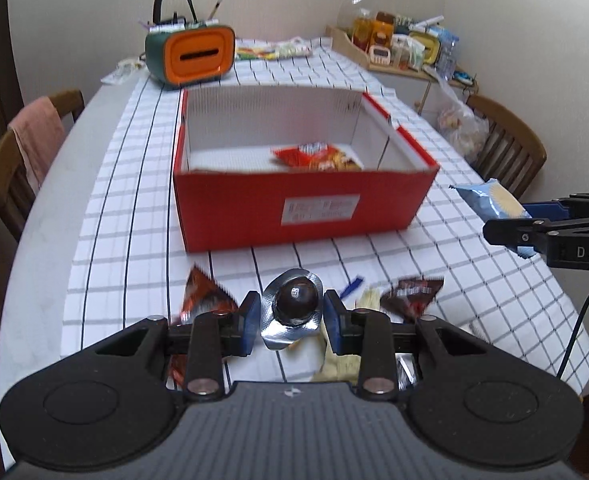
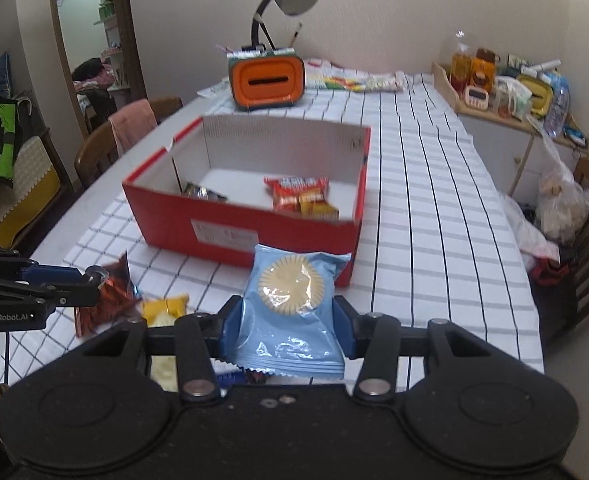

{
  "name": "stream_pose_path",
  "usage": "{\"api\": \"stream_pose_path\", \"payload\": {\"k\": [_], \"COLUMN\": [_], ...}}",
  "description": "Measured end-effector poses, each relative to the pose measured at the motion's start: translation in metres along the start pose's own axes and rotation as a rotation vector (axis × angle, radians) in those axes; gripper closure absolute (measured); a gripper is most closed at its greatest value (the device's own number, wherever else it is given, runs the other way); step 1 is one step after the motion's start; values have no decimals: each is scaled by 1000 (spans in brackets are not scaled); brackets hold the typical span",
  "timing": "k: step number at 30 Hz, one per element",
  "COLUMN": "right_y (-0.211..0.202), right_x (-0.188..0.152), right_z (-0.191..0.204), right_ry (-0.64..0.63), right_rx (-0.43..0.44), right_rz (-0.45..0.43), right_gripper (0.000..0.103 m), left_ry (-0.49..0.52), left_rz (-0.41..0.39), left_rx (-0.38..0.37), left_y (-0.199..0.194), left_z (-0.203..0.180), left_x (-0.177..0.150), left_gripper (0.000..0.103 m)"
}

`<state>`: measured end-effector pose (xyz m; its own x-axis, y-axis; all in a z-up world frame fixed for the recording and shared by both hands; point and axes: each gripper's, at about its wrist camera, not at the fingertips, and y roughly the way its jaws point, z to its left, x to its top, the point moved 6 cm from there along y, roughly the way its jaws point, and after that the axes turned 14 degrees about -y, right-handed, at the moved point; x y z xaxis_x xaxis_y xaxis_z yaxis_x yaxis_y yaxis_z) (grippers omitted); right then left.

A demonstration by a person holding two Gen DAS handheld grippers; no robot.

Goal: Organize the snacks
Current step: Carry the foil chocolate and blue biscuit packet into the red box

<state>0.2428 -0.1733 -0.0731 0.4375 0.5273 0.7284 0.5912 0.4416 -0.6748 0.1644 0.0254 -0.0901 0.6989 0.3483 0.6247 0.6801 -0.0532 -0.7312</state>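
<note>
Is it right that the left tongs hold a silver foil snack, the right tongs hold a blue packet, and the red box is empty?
Not empty. The red box already holds an orange-red packet, seen from the right wrist. Left tongs do hold the silver foil snack; right tongs the blue packet.

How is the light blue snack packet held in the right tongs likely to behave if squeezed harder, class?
The light blue snack packet looks like thin, air-puffed film, so it would probably crumple rather than resist. Its glossy surface suggests it could slip between the right tongs. The round biscuit pictured on it hints the contents may crack under pressure.
</note>
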Motion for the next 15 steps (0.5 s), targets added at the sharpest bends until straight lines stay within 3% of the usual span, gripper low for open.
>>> {"api": "stream_pose_path", "payload": {"k": [15], "right_y": [31], "right_x": [62], "right_z": [-34], "right_ry": [-43], "right_rx": [-13], "right_rz": [-44], "right_gripper": [56], "left_ry": [6], "left_rz": [-57], "left_rx": [29], "left_y": [21], "left_z": [-12], "left_x": [81], "left_gripper": [70]}}
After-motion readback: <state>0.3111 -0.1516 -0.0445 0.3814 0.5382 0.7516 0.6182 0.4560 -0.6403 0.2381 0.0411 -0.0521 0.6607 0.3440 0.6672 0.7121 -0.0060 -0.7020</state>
